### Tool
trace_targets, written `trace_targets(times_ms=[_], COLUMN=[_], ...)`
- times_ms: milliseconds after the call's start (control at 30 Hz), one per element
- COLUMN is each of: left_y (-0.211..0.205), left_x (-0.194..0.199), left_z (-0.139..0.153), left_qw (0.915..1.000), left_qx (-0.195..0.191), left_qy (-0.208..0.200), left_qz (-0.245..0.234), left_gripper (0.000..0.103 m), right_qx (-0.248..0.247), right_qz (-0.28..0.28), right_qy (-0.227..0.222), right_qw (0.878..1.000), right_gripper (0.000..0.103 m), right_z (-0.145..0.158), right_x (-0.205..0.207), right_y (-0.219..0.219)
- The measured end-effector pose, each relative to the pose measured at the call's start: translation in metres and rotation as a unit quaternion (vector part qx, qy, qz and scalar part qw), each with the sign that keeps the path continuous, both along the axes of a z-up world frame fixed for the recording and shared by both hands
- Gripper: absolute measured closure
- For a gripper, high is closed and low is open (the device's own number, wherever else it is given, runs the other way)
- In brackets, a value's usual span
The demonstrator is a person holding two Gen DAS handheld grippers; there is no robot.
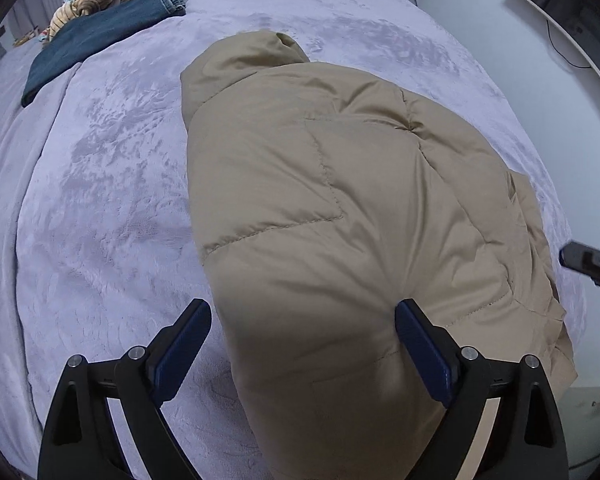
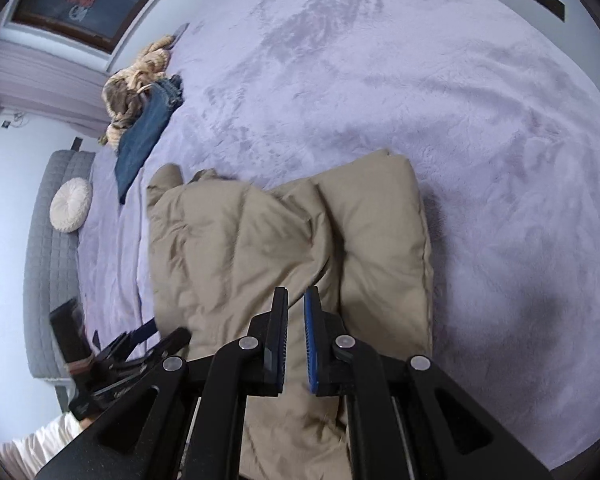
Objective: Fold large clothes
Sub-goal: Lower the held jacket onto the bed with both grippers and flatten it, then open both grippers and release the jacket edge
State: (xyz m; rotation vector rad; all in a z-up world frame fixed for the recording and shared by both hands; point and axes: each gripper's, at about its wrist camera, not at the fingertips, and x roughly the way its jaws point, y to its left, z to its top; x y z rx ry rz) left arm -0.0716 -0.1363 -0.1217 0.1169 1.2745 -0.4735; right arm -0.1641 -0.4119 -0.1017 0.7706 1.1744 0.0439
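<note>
Left gripper pointed steeply downward, jaws spread wide, blue pads well apart and pressing on nothing. Right gripper angled down, jaws nearly together with only a narrow slit between, nothing pinched. White sleeve low behind left gripper.

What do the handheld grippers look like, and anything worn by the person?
Both grippers, the left gripper and the right gripper, are matte black plastic linkages with silver pivot bolts and flat fingers faced with ribbed blue pads. No cables show. A white sleeve is visible.
</note>
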Motion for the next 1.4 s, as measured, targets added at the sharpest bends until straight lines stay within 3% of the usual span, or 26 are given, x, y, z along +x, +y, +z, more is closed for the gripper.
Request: trace_targets(times_ms=[67,167,300,400,633,733,767,1067,1133,1233,1400], left_y=[-0.001,-0.002,0.003,0.007,0.016,0.023,0.025,0.042,0.046,0.052,0.064], left_x=[-0.002,-0.004,-0.014,-0.021,-0.033,-0.035,-0.035,-0.045,-0.047,-0.048,-0.045], left_z=[0.002,0.005,0.011,0.015,0.027,0.027,0.026,0.024,0.027,0.03,0.028], left_qw=[0.9999,0.9994,0.9982,0.9975,0.9974,0.9978,0.9978,0.9989,0.9992,0.9995,0.9996], left_qx=[0.008,0.016,0.026,0.031,0.047,0.039,0.039,0.029,0.024,0.018,0.015], left_qy=[-0.001,0.002,0.004,0.013,0.01,0.011,0.011,0.005,0.006,0.004,0.008], left_qz=[0.009,0.029,0.053,0.063,0.054,0.053,0.052,0.038,0.032,0.025,0.022], left_gripper=[0.009,0.009,0.009,0.009,0.009,0.008,0.0,0.0,0.0,0.0,0.0], right_qx=[0.011,-0.016,0.004,-0.004,-0.003,-0.014,-0.018,-0.048,-0.05,-0.057,-0.072], right_qz=[0.037,0.08,0.083,0.093,0.073,0.064,0.058,0.018,0.008,-0.006,-0.023], right_qy=[0.007,0.044,0.084,0.086,0.087,0.087,0.088,0.091,0.085,0.075,0.062], right_qw=[0.999,0.996,0.993,0.992,0.994,0.994,0.994,0.995,0.995,0.996,0.995], right_gripper=[0.094,0.094,0.095,0.095,0.095,0.095,0.095,0.093,0.085,0.049,0.036], right_z=[-0.001,-0.023,-0.058,-0.061,-0.064,-0.06,-0.058,-0.044,-0.038,-0.026,-0.01], right_x=[-0.01,-0.021,-0.028,-0.029,-0.032,-0.034,-0.036,-0.043,-0.046,-0.052,-0.064], right_y=[0.016,0.039,0.048,0.052,0.051,0.057,0.057,0.074,0.078,0.085,0.098])
